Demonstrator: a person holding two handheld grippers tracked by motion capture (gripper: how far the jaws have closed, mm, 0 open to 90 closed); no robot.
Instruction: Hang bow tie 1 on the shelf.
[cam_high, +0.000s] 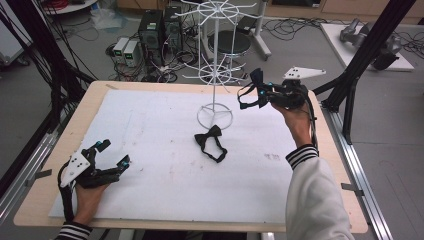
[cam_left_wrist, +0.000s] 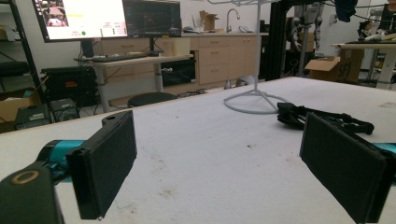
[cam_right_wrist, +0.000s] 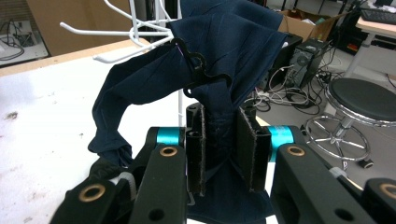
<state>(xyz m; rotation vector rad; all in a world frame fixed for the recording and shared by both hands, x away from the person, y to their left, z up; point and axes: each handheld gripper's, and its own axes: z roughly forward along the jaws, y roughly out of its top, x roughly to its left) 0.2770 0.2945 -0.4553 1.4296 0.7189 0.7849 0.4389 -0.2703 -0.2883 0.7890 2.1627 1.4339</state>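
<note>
Gripper (cam_high: 114, 152) on the left rests low at the near left corner of the table (cam_high: 40, 200), on the white sheet (cam_high: 150, 150) that covers most of it; its jaws stand wide apart with nothing between them, and in the left gripper view the two black pads (cam_left_wrist: 108, 161) frame bare sheet. Farther in, near the middle of the sheet, a black bow tie (cam_high: 210, 141) lies flat with its strap looped beside it, just in front of the ring base of the white wire rack (cam_high: 216, 75). The left gripper view shows that same tie (cam_left_wrist: 322, 120) lying beside the rack's base (cam_left_wrist: 254, 100). Beyond it, at the far right of the table, the right gripper (cam_high: 255, 89) is held up in the air, level with the rack's lower ring of hooks and just to the right of them. Its jaws are clamped on a dark blue bow tie (cam_right_wrist: 219, 60), the cloth pinched between the pads (cam_right_wrist: 198, 144) and its strap hanging down in a loop. In the right gripper view the tie's black clasp (cam_right_wrist: 198, 70) sits close to the tips of the white hooks (cam_right_wrist: 116, 32); whether it touches them I cannot tell.
</note>
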